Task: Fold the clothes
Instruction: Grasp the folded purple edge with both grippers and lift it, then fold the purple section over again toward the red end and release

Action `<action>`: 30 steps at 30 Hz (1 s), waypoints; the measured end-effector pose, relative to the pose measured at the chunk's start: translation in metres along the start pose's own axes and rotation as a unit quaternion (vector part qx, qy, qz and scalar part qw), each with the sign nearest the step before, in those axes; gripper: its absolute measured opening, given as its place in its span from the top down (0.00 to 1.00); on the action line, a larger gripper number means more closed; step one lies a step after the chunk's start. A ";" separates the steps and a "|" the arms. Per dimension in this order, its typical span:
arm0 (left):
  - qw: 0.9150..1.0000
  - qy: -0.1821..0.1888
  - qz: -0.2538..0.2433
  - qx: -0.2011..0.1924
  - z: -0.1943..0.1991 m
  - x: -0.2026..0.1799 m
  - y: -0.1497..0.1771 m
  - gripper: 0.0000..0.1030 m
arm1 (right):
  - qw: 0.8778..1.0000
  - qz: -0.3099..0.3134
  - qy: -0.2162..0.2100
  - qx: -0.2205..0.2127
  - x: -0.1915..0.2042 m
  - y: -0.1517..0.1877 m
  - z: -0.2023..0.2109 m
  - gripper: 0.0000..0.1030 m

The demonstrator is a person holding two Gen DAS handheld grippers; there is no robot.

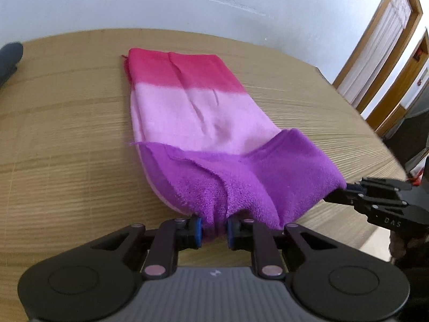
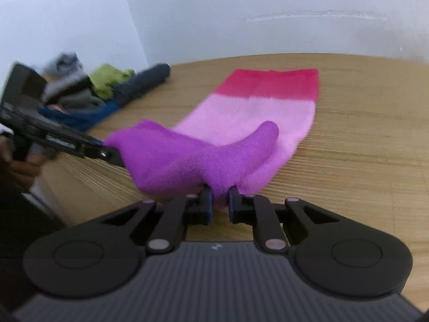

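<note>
A striped cloth (image 1: 193, 112) (image 2: 257, 112) in red, light pink and purple lies lengthwise on the wooden table (image 1: 59, 139). Its purple near end is lifted off the wood. My left gripper (image 1: 214, 228) is shut on one near corner of the purple end, the fabric bunched between its blue pads. My right gripper (image 2: 220, 201) is shut on the other near corner. From the left wrist view the right gripper (image 1: 346, 187) shows at the right edge, pinching the purple hem. From the right wrist view the left gripper (image 2: 115, 155) enters at the left, gripping the cloth.
A pile of clothes (image 2: 88, 91), grey, green and dark blue, lies at the table's far left against the white wall. A dark rolled item (image 1: 9, 59) sits at the left edge. A wooden door frame (image 1: 375, 61) stands to the right, past the table's right edge (image 1: 375, 134).
</note>
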State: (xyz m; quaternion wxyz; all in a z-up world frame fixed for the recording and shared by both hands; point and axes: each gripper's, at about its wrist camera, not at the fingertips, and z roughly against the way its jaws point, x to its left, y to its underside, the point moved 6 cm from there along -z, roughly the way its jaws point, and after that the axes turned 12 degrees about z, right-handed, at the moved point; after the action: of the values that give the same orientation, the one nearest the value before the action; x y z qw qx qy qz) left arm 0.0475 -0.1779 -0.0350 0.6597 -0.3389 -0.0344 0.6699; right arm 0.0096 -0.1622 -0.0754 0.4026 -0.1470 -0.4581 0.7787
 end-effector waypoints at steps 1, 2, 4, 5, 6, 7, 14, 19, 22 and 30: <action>1.000 0.002 0.009 0.001 0.002 0.001 -0.003 0.82 | 1.000 -0.015 -0.005 -0.004 0.000 0.000 0.005 0.86; 1.000 0.004 0.018 0.001 0.005 0.001 -0.005 0.82 | 1.000 -0.027 -0.007 -0.007 -0.002 0.000 0.009 0.86; 0.999 0.006 0.037 0.003 0.008 0.003 -0.012 0.82 | 0.998 -0.056 -0.005 -0.016 -0.008 -0.001 0.013 0.86; 0.999 0.006 0.044 0.003 0.008 0.005 -0.015 0.82 | 0.997 -0.070 -0.003 -0.020 -0.012 -0.001 0.014 0.86; 0.999 0.005 0.048 0.003 0.007 0.005 -0.018 0.81 | 0.996 -0.082 -0.001 -0.024 -0.014 -0.001 0.014 0.86; 0.999 0.005 0.051 0.003 0.005 0.006 -0.021 0.81 | 0.995 -0.093 0.002 -0.028 -0.015 -0.002 0.014 0.86; 0.997 -0.019 0.071 -0.002 -0.010 0.004 -0.052 0.80 | 0.991 -0.124 0.016 -0.038 -0.026 -0.012 -0.003 0.86; 0.996 -0.055 0.064 -0.010 -0.020 -0.002 -0.075 0.79 | 0.990 -0.127 0.018 -0.049 -0.043 -0.030 -0.018 0.86; 0.995 -0.073 0.061 -0.015 -0.030 -0.003 -0.088 0.79 | 0.991 -0.123 0.025 -0.052 -0.051 -0.038 -0.029 0.86; 0.991 -0.113 0.068 -0.014 -0.064 0.010 -0.116 0.78 | 0.993 -0.094 0.070 -0.033 -0.071 -0.047 -0.066 0.83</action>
State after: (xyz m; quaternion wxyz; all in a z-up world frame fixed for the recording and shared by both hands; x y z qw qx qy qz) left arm 0.1805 -0.1800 -0.0311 0.5996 -0.2718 -0.0948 0.7467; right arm 0.1168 -0.1648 -0.0814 0.5001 -0.1705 -0.4660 0.7097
